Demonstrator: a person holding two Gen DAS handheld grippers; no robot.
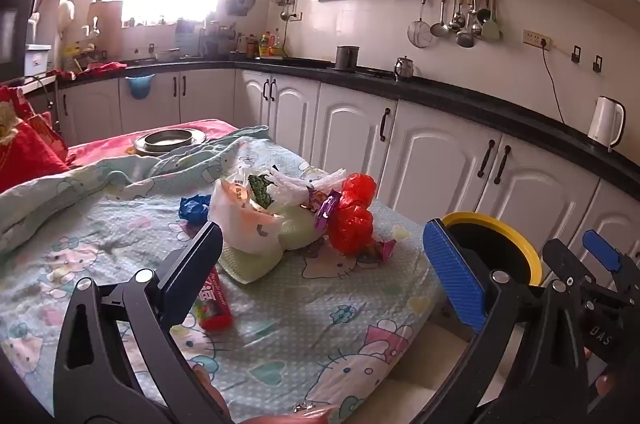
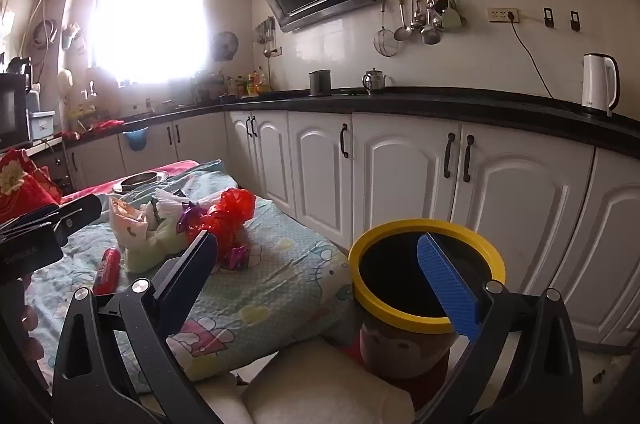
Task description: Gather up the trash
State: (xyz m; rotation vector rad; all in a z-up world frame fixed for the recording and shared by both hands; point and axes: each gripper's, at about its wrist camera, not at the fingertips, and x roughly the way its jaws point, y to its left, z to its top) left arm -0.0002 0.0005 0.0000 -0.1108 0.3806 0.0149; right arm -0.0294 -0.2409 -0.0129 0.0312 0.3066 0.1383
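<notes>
1. My L gripper (image 1: pixel 320 260) is spread wide, nothing between the jaws.
2. Trash pile (image 1: pixel 288 212) sits ahead of it on the cartoon-print cloth (image 1: pixel 320 324); red snack stick (image 1: pixel 214 304) lies right by its left finger.
3. My R gripper (image 2: pixel 320 272) is wide too, empty.
4. Yellow-rimmed bin (image 2: pixel 424 320) is just ahead, behind its right finger; pile is ahead-left, apart.

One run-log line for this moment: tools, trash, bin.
left tool open, empty | right tool open, empty | trash pile on cartoon-print sheet | yellow-rimmed bin beside table, nothing collected yet
</notes>
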